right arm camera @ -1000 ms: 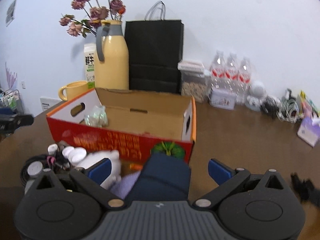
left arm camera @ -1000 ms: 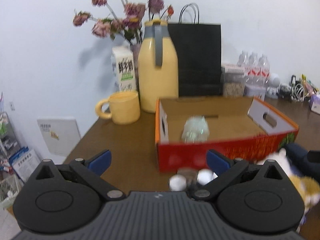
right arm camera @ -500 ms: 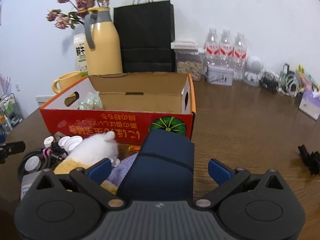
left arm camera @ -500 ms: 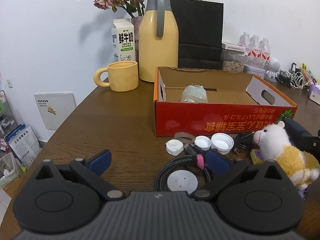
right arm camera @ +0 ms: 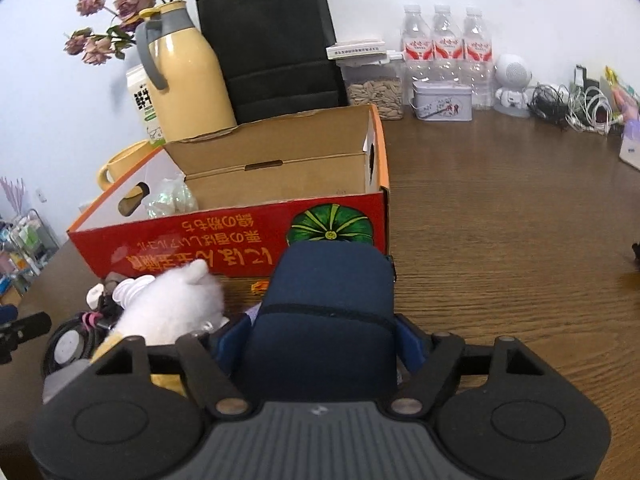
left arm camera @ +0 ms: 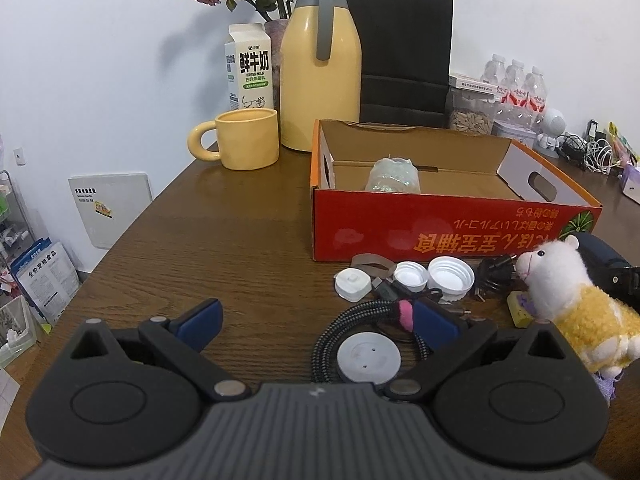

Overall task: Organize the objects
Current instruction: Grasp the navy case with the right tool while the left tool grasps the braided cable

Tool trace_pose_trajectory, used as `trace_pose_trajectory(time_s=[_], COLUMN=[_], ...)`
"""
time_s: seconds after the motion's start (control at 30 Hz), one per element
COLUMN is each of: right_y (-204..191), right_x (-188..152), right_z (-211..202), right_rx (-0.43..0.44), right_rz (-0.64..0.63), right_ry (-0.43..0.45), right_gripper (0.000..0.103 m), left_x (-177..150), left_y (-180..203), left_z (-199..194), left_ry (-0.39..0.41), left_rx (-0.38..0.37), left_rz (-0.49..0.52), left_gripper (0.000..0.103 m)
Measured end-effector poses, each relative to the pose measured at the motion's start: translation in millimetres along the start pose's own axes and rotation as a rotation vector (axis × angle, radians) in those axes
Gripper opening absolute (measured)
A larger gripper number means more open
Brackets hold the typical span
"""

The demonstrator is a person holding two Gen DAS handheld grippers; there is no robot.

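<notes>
My right gripper [right arm camera: 322, 344] has a navy blue zip case [right arm camera: 332, 300] between its jaws, which are closing; both blue pads touch the case's sides. The case lies in front of the red cardboard box [right arm camera: 224, 248], with a white and yellow plush sheep [right arm camera: 176, 304] to its left. My left gripper [left arm camera: 318, 322] is open and holds nothing, low over a coiled braided cable [left arm camera: 340, 320] with a grey disc [left arm camera: 368, 360]. White caps [left arm camera: 450, 278] and the plush sheep [left arm camera: 576, 300] lie before the box [left arm camera: 440, 232]. A crumpled clear packet [left arm camera: 394, 176] sits inside it.
A yellow mug [left arm camera: 244, 144], a milk carton [left arm camera: 250, 68], a yellow jug [left arm camera: 320, 64] with dried flowers and a black paper bag [left arm camera: 404, 52] stand behind the box. Water bottles [right arm camera: 444, 48], a tin [right arm camera: 442, 100] and tangled cables [right arm camera: 572, 108] line the back right. The table's left edge [left arm camera: 132, 232] is near.
The right gripper's jaws narrowed from wide open onto the navy case as it sank and rolled. The left view tilted down, bringing the cable and caps into sight.
</notes>
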State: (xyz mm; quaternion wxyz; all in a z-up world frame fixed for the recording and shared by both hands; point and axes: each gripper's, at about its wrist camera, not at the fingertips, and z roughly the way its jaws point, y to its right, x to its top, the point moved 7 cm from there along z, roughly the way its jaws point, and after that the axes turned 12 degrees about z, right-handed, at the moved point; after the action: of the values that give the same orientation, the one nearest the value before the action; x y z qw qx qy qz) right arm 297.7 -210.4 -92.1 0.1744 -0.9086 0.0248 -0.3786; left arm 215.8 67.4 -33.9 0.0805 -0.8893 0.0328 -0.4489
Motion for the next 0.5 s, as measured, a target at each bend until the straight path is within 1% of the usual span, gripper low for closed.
trace_pose_trajectory(time_s=[0.13,0.23,0.33,0.43,0.5], right_y=[-1,-3,-3,-2,-2], right_x=[0,0,1,3,3], right_z=[-4,-9,-15,-24,-31], right_rx=[0.001,-0.003,0.005,0.014,0.021], right_rz=[-0.024,-0.053,-0.054,-0.057,-0.061], right_ry=[0.027,0.059,0.089,0.12,0.143], right_gripper=[0.068,0.066,0.066,0.066,0.066], left_x=[1,0,0,-1,-2], left_y=[3,6,9,14,17], left_z=[-1,0,3,7,12], left_ry=[0.002,-0.007,-0.02,-0.045,-0.075], left_rx=[-0.006,-0.011,-0.023,-0.045,-0.066], left_rz=[0.01,0.015,0.023,0.028,0.028], left_gripper=[0.103,0.103,0.103,0.103,0.103])
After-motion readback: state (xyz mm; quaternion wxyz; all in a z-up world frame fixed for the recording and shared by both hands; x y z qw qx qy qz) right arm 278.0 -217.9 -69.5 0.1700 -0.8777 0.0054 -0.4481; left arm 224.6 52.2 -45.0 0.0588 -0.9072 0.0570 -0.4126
